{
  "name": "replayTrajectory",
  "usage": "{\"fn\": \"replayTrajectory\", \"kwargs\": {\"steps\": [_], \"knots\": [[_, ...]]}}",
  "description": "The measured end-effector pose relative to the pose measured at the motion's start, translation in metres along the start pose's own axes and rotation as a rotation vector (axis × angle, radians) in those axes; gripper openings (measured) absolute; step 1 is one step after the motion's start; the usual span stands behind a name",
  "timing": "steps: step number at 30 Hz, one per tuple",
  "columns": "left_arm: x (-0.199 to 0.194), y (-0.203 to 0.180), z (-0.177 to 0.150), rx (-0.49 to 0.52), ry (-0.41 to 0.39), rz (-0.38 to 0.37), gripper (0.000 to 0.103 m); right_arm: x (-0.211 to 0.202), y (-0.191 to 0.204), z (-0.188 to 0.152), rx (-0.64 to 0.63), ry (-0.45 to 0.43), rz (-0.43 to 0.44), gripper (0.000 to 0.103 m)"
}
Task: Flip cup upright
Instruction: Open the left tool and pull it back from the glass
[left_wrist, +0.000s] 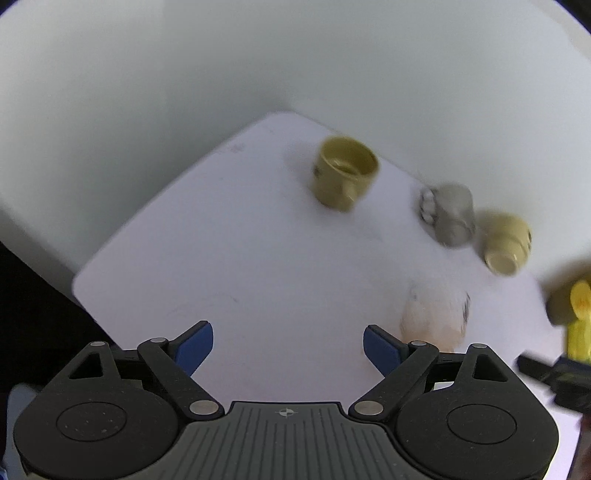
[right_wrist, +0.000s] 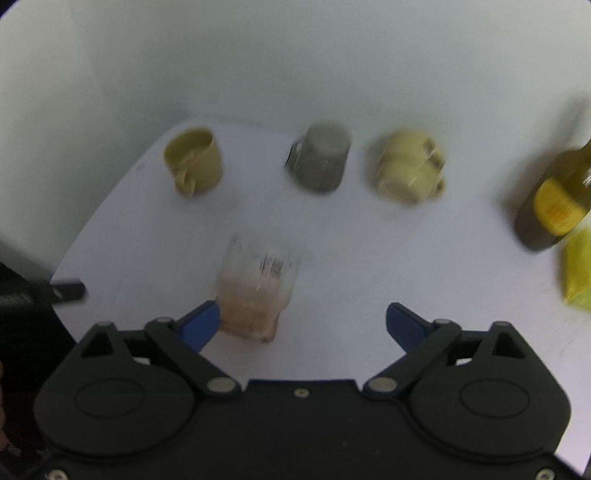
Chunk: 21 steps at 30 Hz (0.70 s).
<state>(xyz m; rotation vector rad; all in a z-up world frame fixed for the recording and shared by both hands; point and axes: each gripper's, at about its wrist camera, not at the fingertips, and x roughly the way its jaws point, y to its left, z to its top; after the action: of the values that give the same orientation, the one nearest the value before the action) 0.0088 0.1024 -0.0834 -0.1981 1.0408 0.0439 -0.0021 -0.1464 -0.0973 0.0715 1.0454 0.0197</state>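
We see both hand-held grippers, left (left_wrist: 288, 345) and right (right_wrist: 303, 325), spread wide and holding nothing. The clear cup (right_wrist: 258, 288) sits on the counter (right_wrist: 369, 258), seemingly upside down, just beside the right one's fingertip (right_wrist: 201, 326).

olive mug (right_wrist: 194, 166), grey cup (right_wrist: 320, 160), cream mug (right_wrist: 406, 171)

Soft even light, heavy motion blur

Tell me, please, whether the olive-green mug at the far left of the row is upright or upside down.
Upright. The olive-green mug stands on its base with its open mouth facing up, its rim and hollow inside visible in both wrist views; the handle faces the camera in the right wrist view.
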Motion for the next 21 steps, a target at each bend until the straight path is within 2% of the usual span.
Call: {"fn": "replayTrajectory", "kwargs": {"steps": [7,12,15,19,21], "knots": [[-0.014,0.042,0.005,-0.027,-0.031,0.006,0.088,0.047,0.034,0.0,0.001,0.017,-0.003,0.095],[-0.018,0.071,0.011,-0.037,-0.047,0.024,0.088,0.102,0.051,0.0,0.089,0.102,0.011,0.089],[-0.021,0.089,0.016,-0.056,-0.055,0.034,0.088,0.115,0.059,-0.002,0.092,0.12,0.051,0.071],[-0.022,0.094,0.021,-0.067,-0.072,0.024,0.088,0.113,0.064,-0.005,0.102,0.101,-0.001,0.07],[-0.023,0.094,0.021,-0.063,-0.074,0.012,0.088,0.11,0.054,-0.007,0.168,0.113,-0.03,0.07]]}}
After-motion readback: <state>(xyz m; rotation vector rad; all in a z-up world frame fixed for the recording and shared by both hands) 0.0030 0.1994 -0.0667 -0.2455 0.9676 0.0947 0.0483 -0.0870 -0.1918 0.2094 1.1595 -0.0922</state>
